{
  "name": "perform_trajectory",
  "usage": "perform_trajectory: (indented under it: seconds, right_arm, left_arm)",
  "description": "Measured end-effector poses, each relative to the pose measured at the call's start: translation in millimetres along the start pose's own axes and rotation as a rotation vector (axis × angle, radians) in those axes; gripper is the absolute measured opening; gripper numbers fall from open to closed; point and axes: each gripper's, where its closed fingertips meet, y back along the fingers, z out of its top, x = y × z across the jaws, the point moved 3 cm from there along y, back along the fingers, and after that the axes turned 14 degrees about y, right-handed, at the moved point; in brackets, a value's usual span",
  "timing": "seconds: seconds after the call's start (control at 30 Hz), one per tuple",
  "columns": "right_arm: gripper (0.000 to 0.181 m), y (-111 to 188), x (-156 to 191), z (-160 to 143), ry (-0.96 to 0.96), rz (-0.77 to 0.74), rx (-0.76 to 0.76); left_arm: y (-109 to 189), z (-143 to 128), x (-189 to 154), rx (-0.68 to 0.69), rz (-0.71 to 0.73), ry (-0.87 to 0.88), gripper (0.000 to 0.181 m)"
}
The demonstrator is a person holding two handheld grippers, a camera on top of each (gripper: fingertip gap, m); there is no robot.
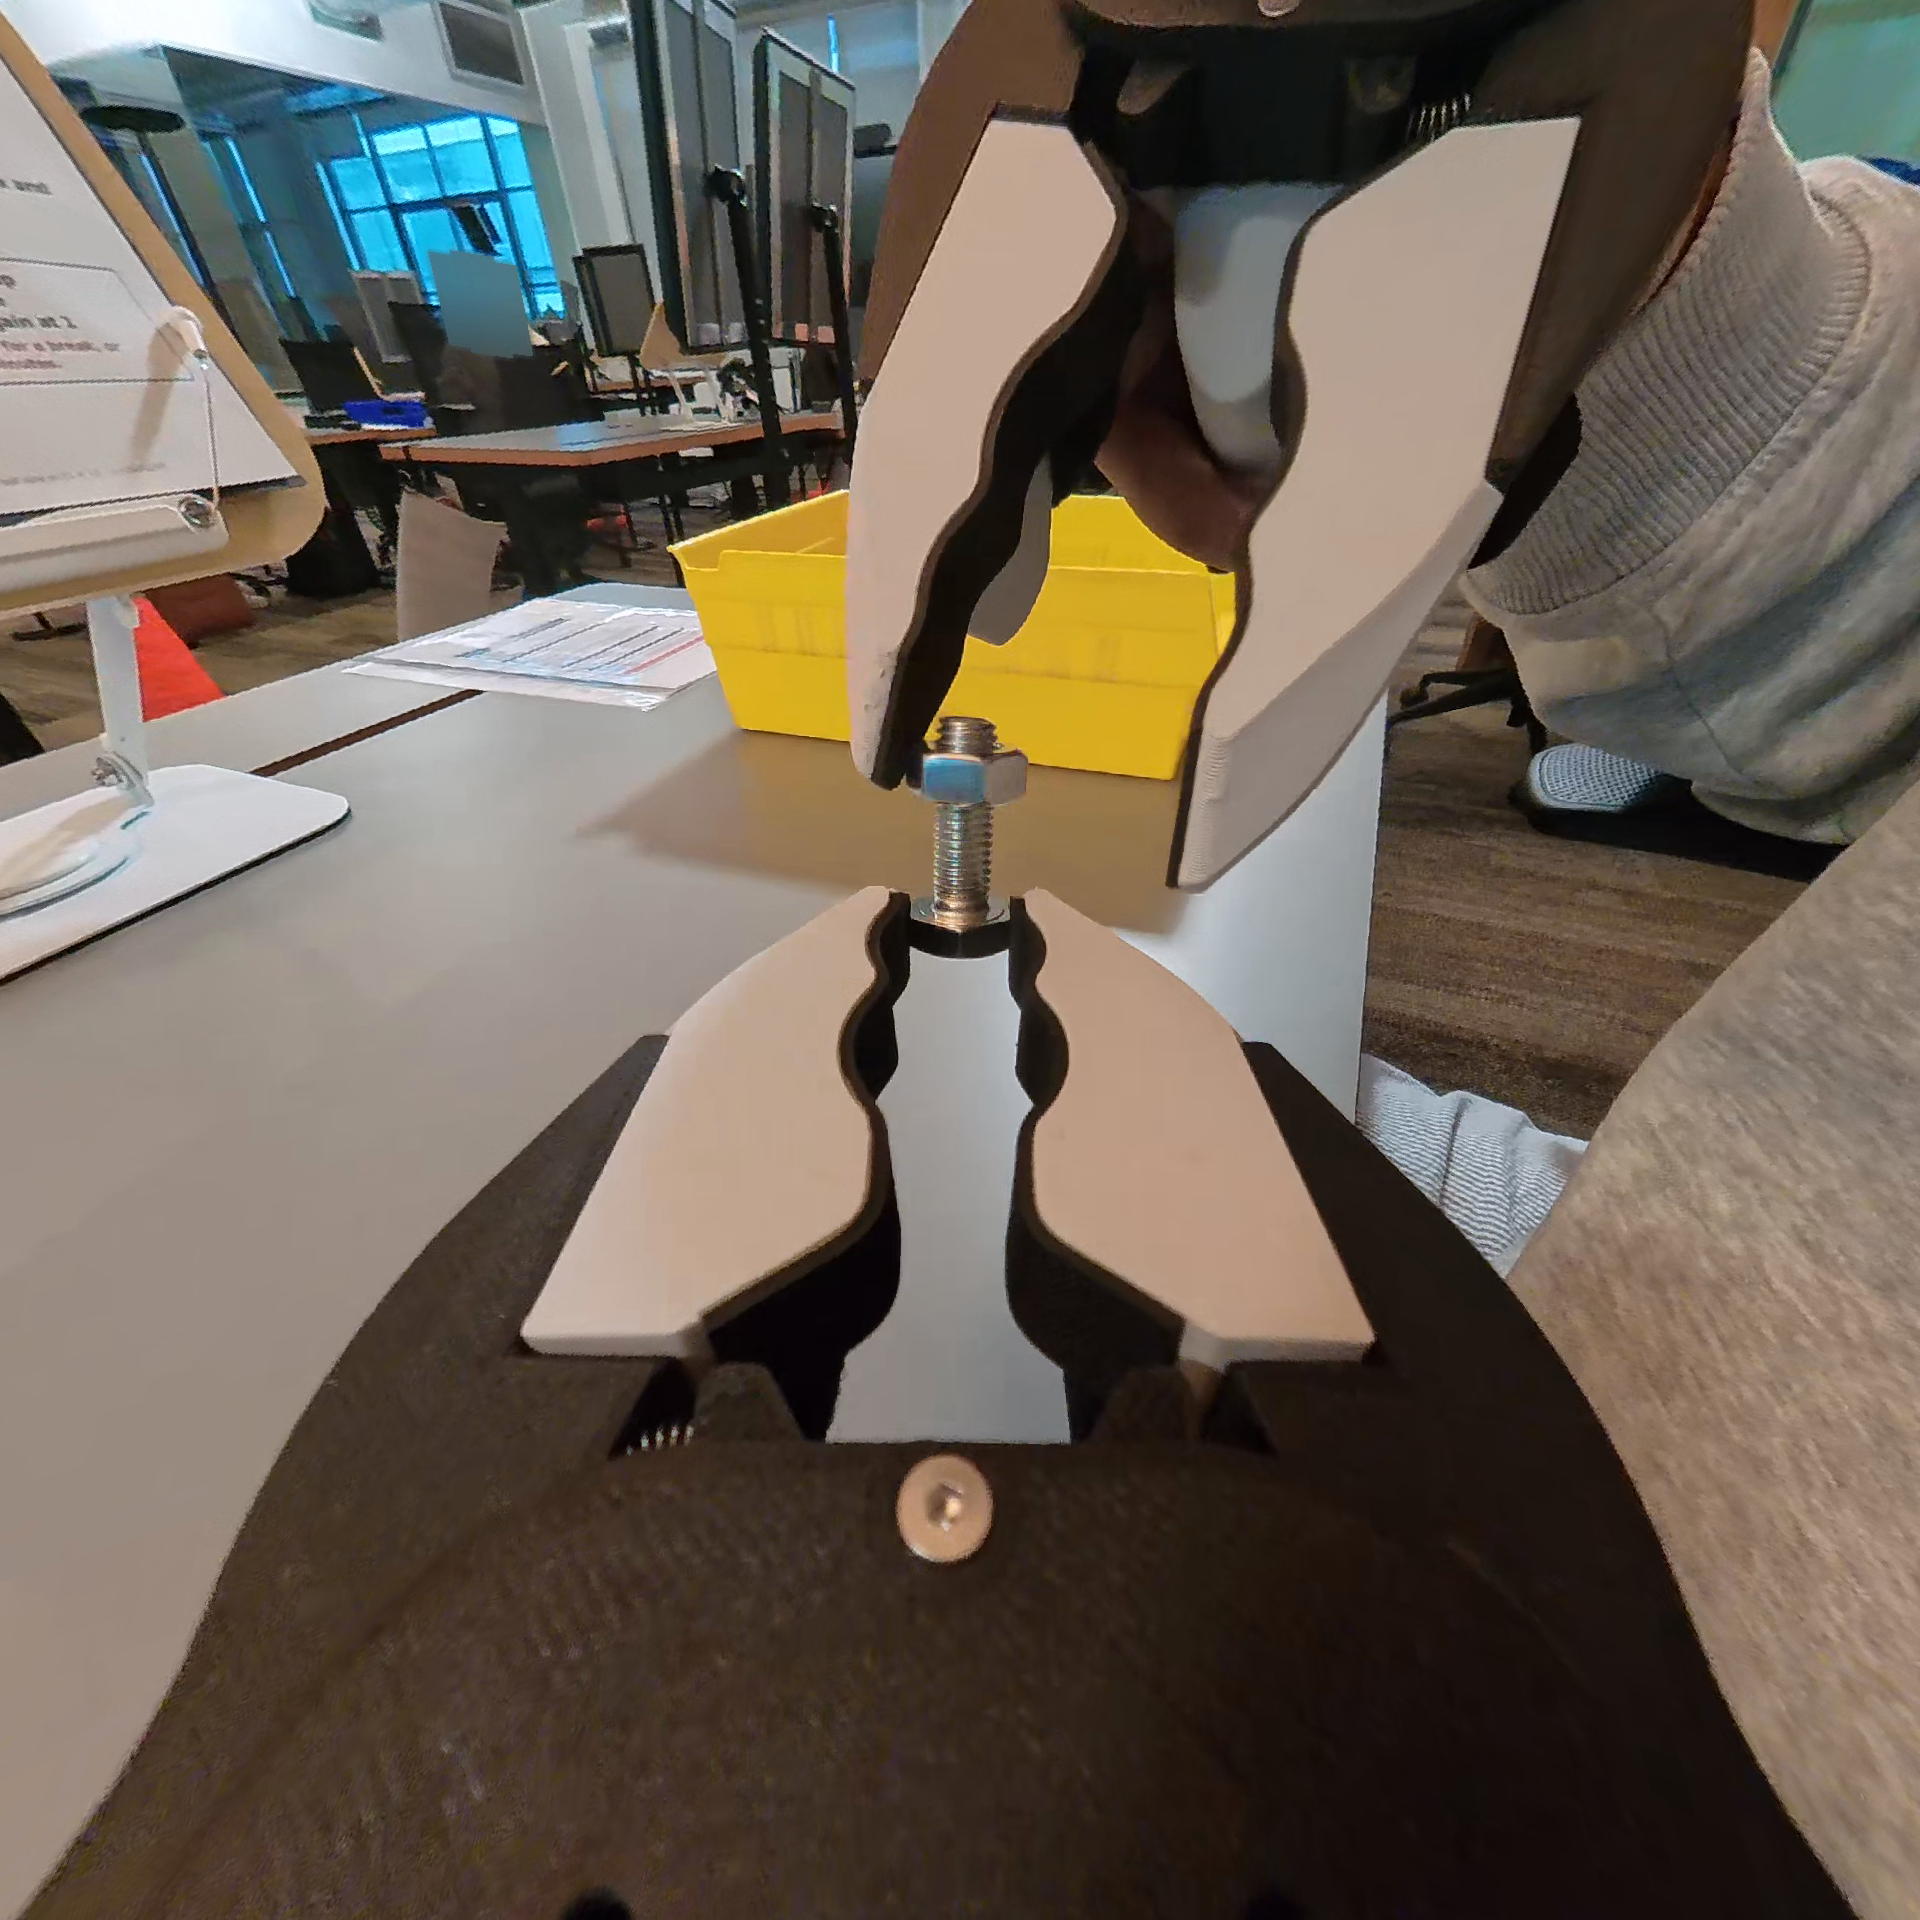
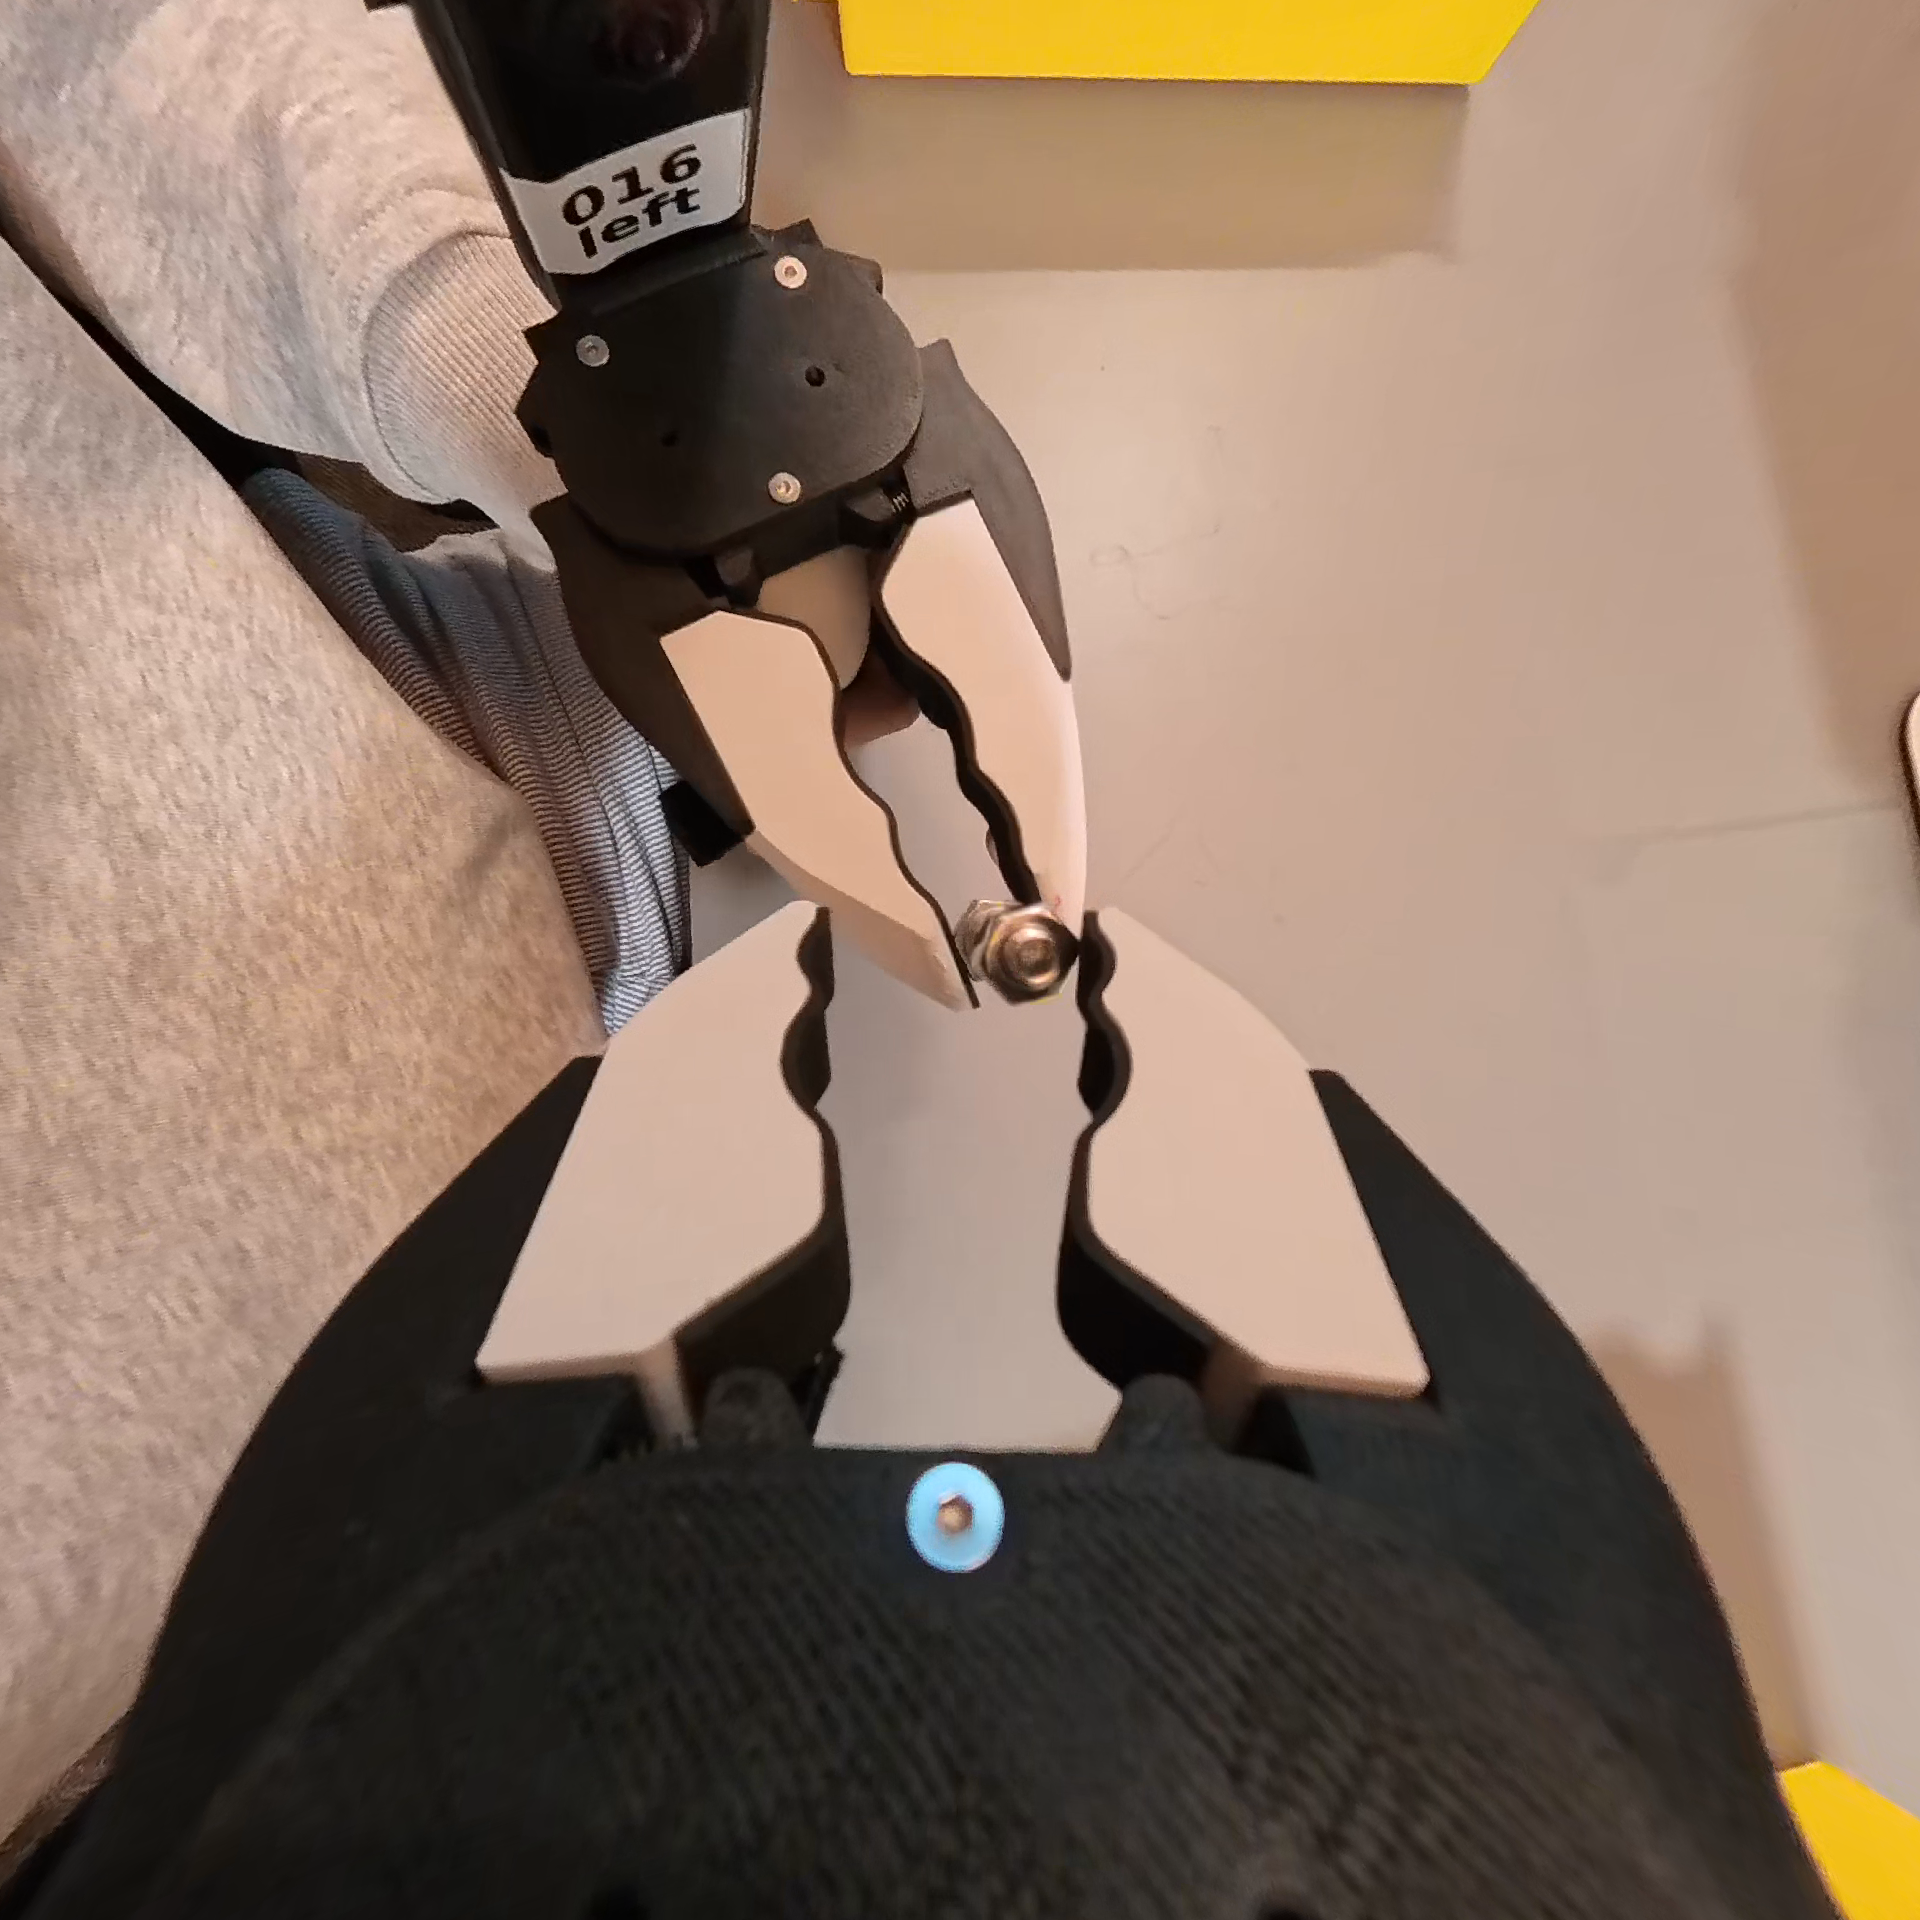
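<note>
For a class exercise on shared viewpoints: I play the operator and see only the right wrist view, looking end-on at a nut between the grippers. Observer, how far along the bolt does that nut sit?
Observer: The nut sits near the free end of the bolt. A little thread pokes past it, and bare thread runs down to the left gripper.
Operator: What is on the table besides the yellow bin?
Observer: A printed sheet lies beside the yellow bin.
Operator: Anything more?
Observer: A white stand carrying a paper board stands on the table.
</note>
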Motion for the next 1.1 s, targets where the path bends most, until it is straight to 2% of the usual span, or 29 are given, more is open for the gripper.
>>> perform_trajectory:
  seconds: [0.23, 0.57, 0.7, 1.1]
  right_arm:
    - [0.048, -3, 4, 5, 0.036, -0.005, -0.006]
    - [0.038, 3, 12, 5, 0.057, 0.024, 0.029]
    - [0.039, 6, 7, -2, 0.051, -0.002, 0.069]
    - [0.04, 5, -4, -7, -0.019, -0.023, 0.04]
  left_arm:
    - [-1, -2, 0, 0.01, 0.006, 0.0, 0.019]
    - [2, 3, 8, -0.022, 0.02, 0.073, 0.019]
    - [3, 5, 10, -0.038, 0.023, 0.089, 0.019]
    - [1, 4, 3, -0.027, -0.006, 0.056, 0.019]
